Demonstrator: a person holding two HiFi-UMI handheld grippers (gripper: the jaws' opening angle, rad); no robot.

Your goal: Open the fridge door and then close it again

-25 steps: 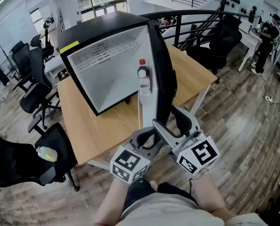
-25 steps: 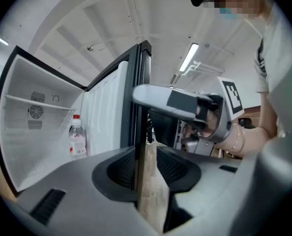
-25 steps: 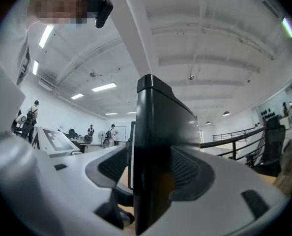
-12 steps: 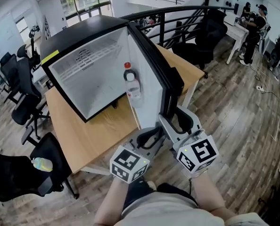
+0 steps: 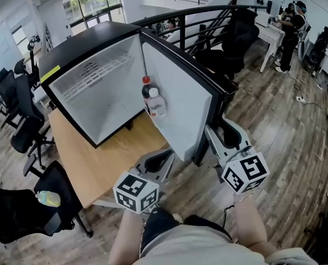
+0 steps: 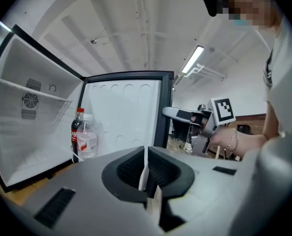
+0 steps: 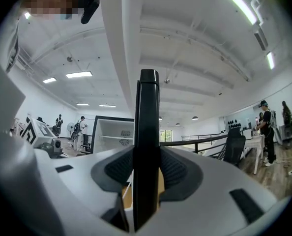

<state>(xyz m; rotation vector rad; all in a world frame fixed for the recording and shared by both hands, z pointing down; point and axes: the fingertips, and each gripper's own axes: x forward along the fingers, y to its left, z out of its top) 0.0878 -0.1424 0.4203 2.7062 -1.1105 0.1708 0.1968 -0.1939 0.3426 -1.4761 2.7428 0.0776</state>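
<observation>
In the fridge door (image 6: 121, 119), water bottle (image 6: 88, 140) partly hides cola bottle (image 6: 74, 132)

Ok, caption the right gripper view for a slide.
Right gripper, jaws having just closed in, clamps the open fridge door edge-on.

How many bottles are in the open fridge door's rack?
2, both on the fridge door: a dark cola bottle with a red cap nearer the hinge, and a clear water bottle beside it, toward the free edge. None seems hidden.

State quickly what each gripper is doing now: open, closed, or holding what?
Left gripper: jaws just closed together, empty.
Right gripper: jaws just closing, clamped on the fridge door edge.
</observation>
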